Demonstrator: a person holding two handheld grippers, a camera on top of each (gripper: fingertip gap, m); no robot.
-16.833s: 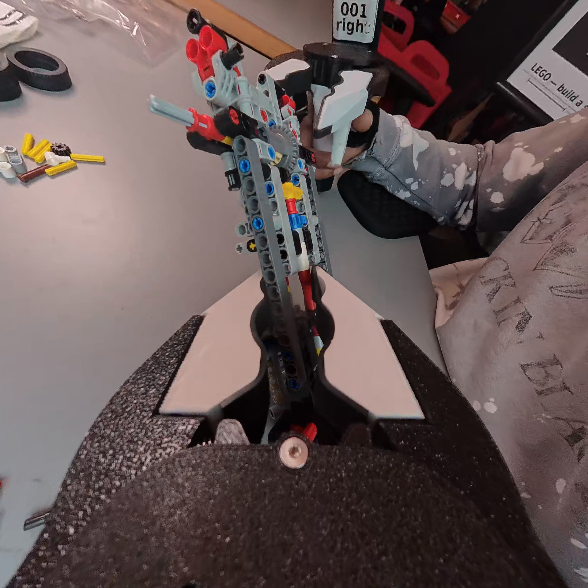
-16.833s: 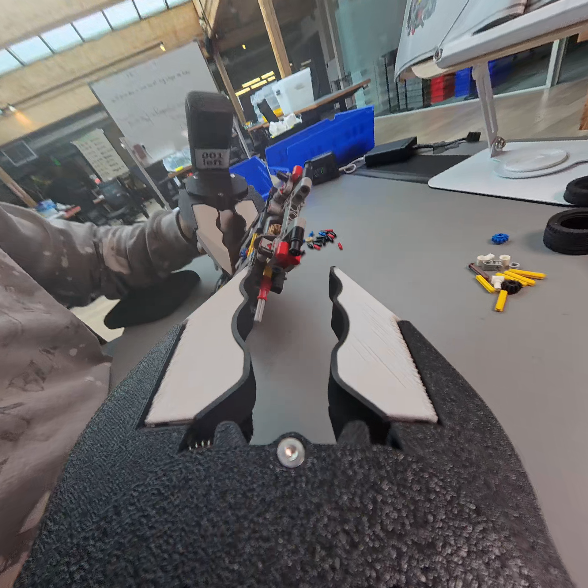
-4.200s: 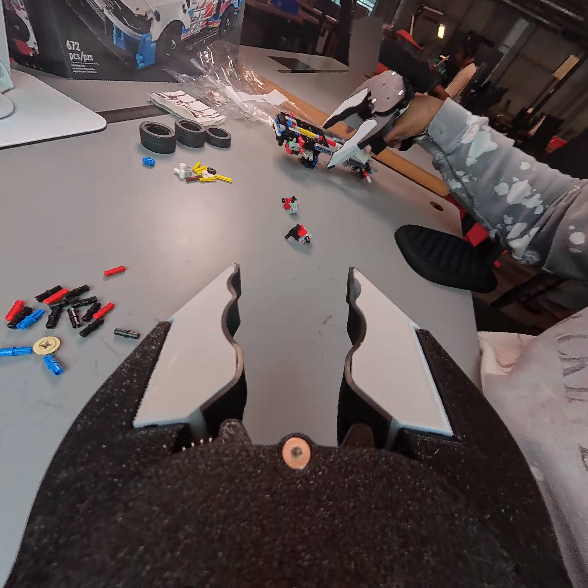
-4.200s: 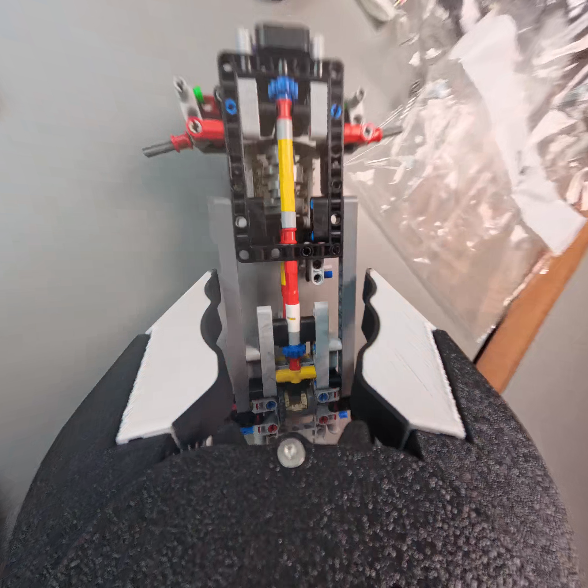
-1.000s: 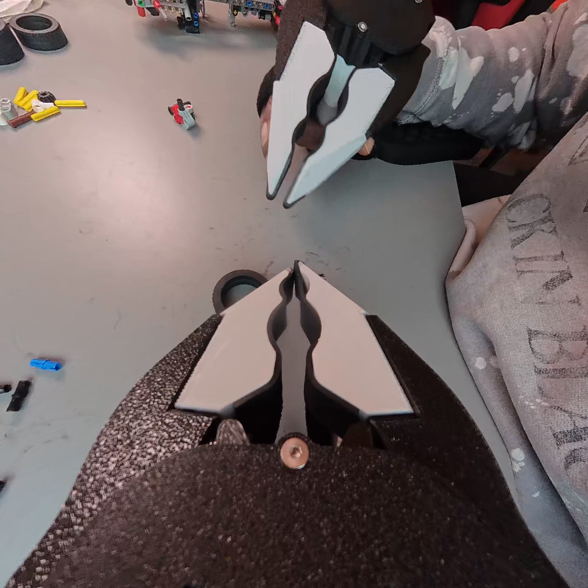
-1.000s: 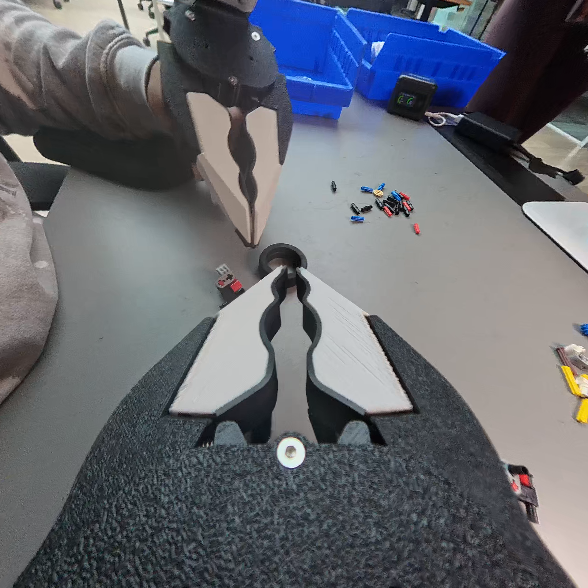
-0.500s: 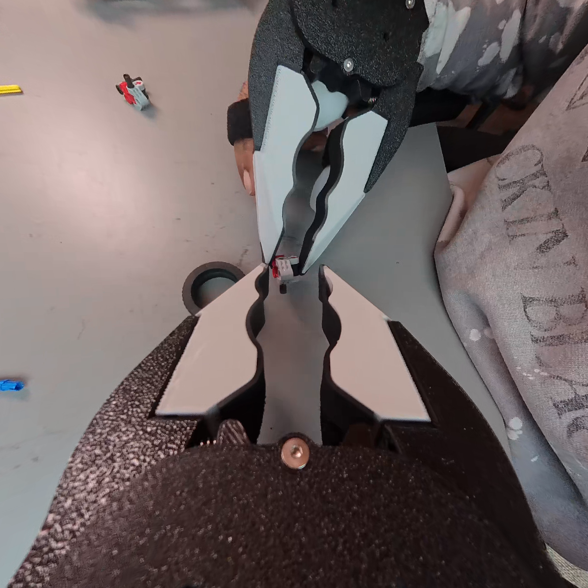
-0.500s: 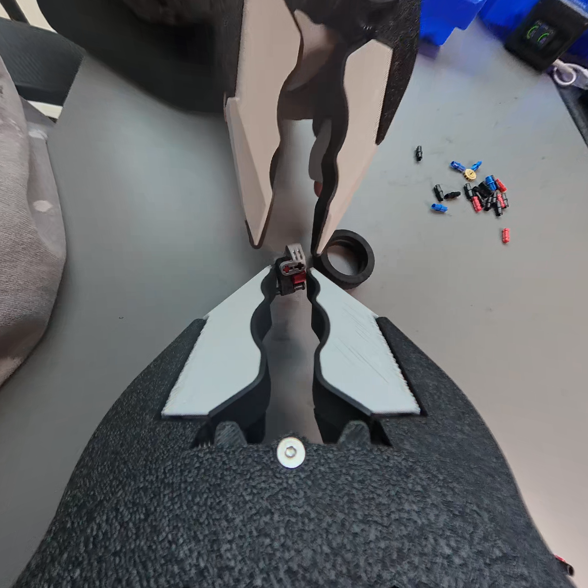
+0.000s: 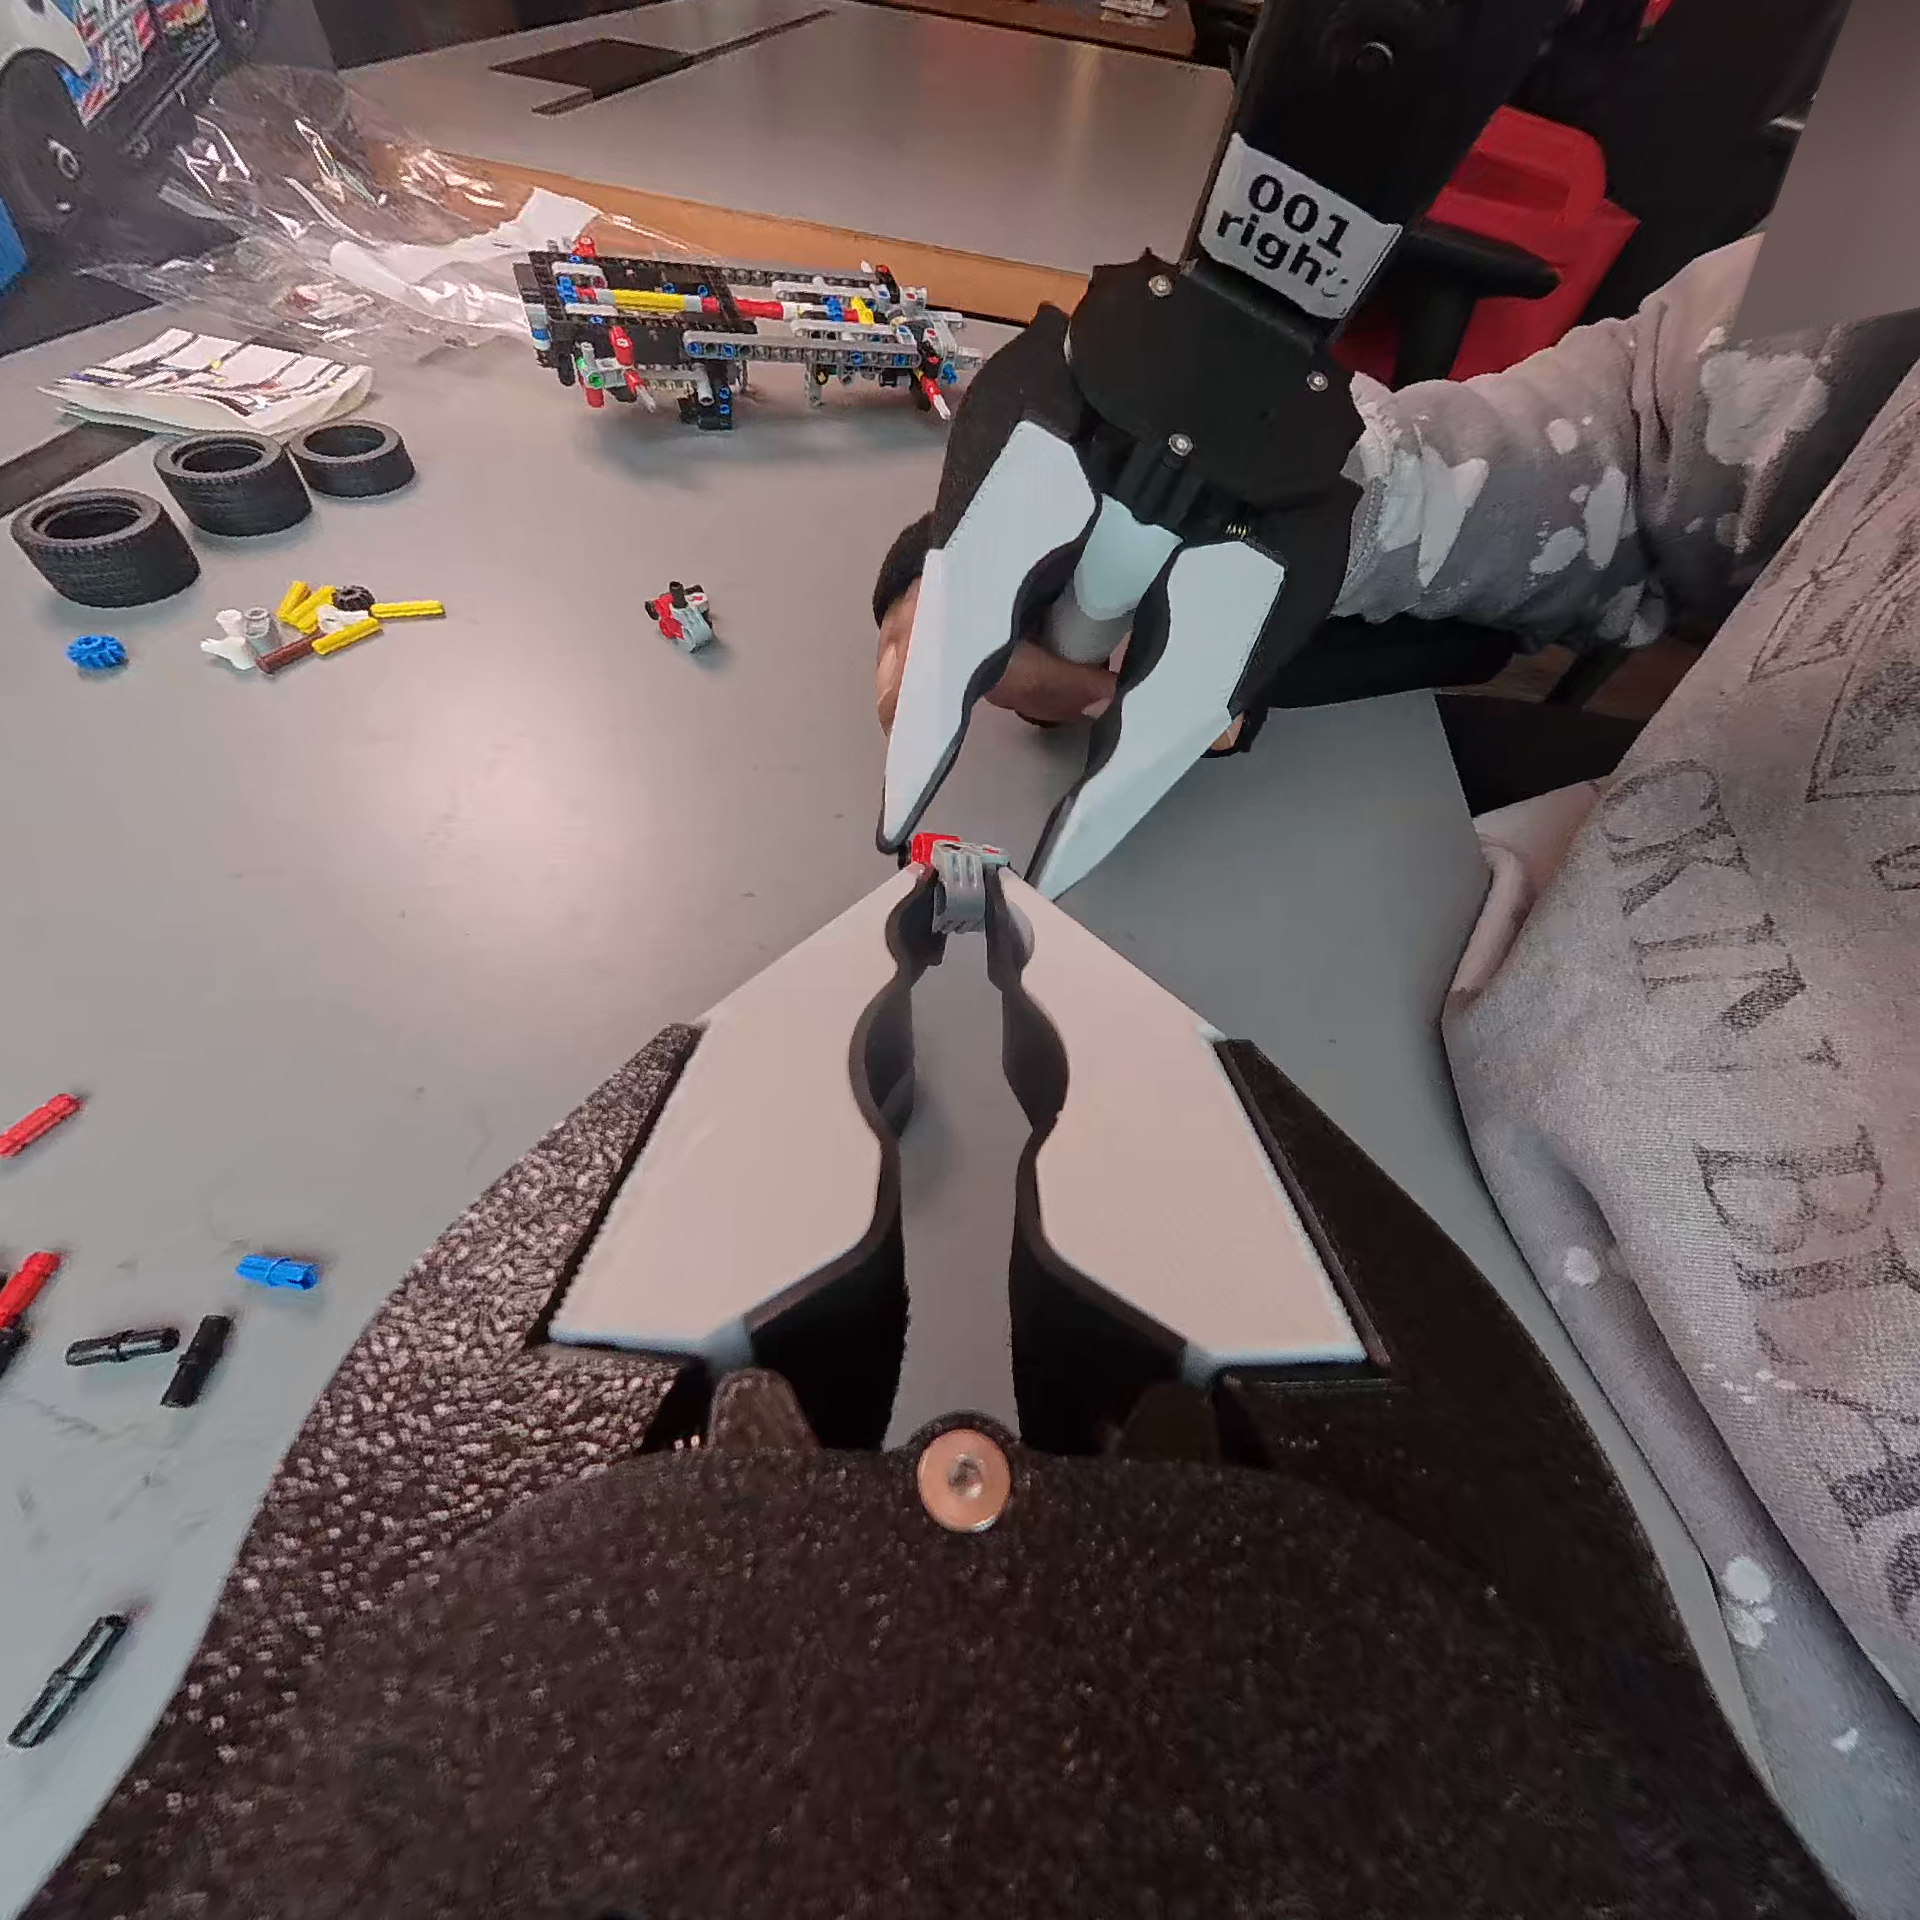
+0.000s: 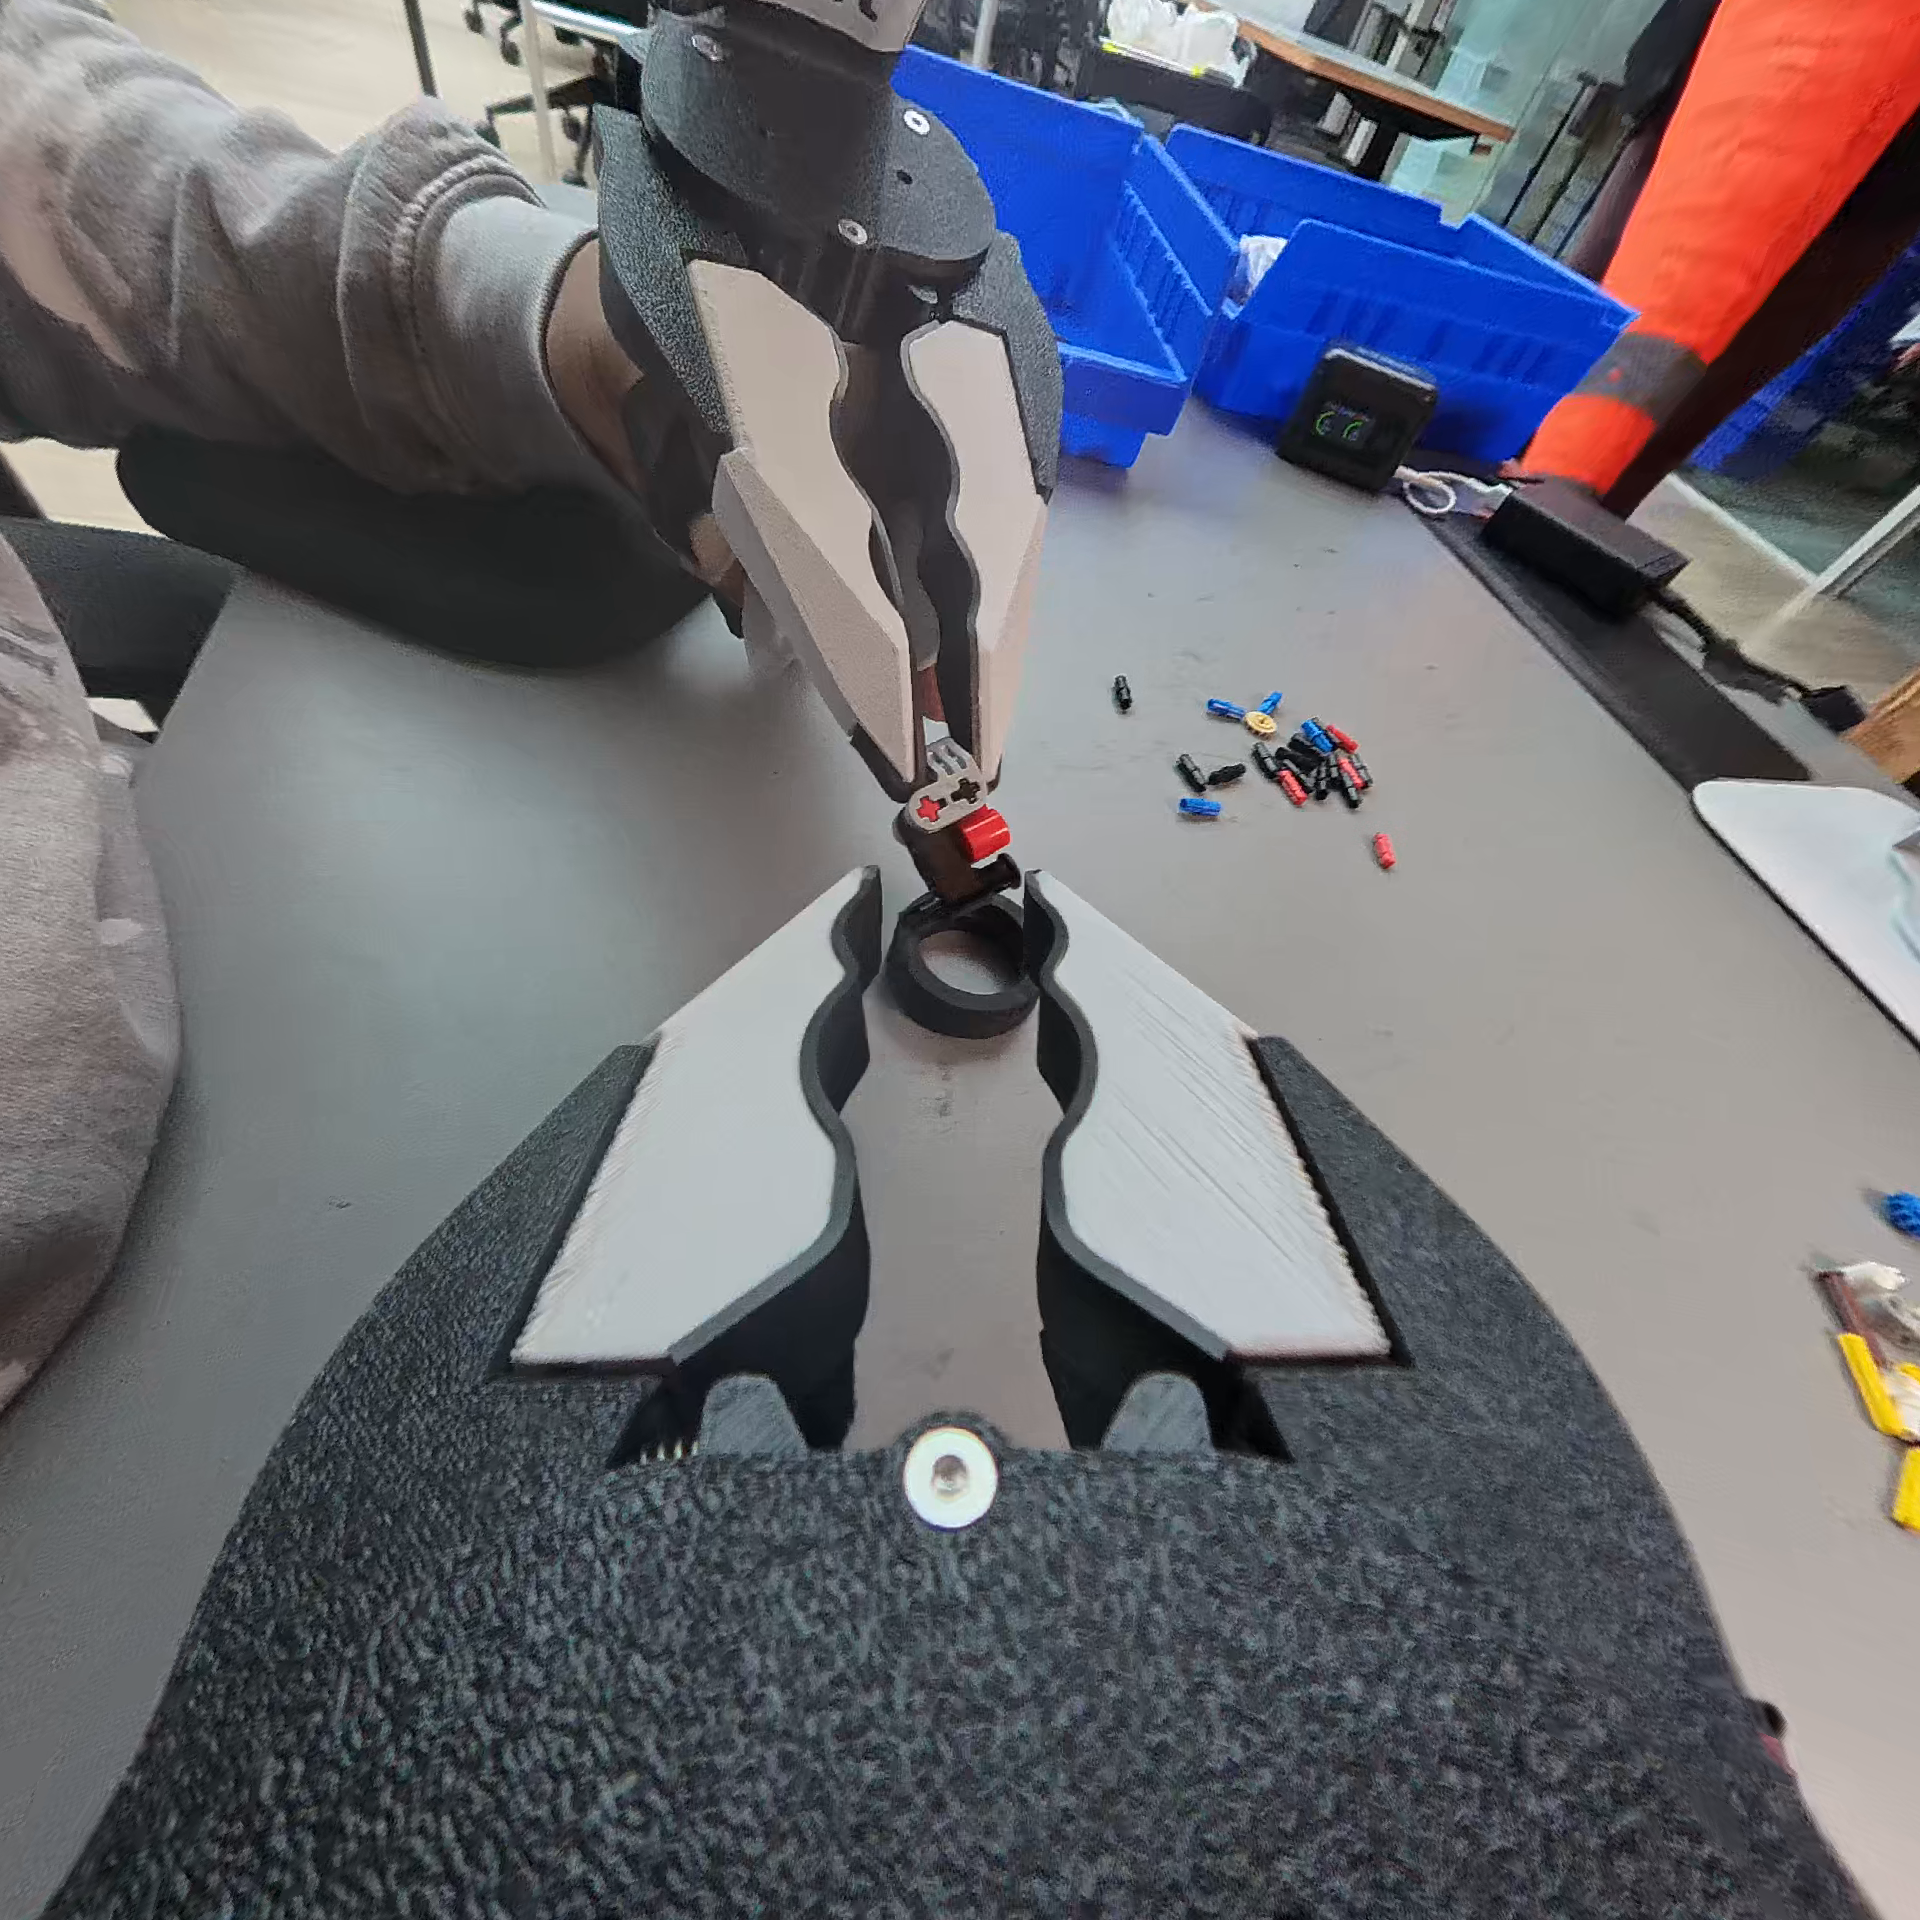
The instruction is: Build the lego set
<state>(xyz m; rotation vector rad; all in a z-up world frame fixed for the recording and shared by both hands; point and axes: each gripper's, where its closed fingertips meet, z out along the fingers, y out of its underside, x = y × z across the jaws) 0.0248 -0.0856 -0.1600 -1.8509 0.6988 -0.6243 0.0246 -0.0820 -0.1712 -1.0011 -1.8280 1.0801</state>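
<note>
Left wrist view: the left gripper [image 9: 954, 891] pinched a small grey-and-red lego piece [image 9: 958, 878] at its fingertips. The right gripper [image 9: 966, 857] faced it tip to tip, jaws parted either side of the piece. The lego chassis [image 9: 740, 324] lay far back on the grey table [image 9: 436, 862], three black tyres [image 9: 234, 483] to its left.

Right wrist view: the right gripper [image 10: 951, 881] stood moderately open and empty. The left gripper [image 10: 948, 767] held the piece [image 10: 954, 821] above a black ring [image 10: 958, 966] lying between the right fingertips. Loose pins [image 10: 1288, 764] lay beyond, blue bins [image 10: 1330, 301] at the rear.
</note>
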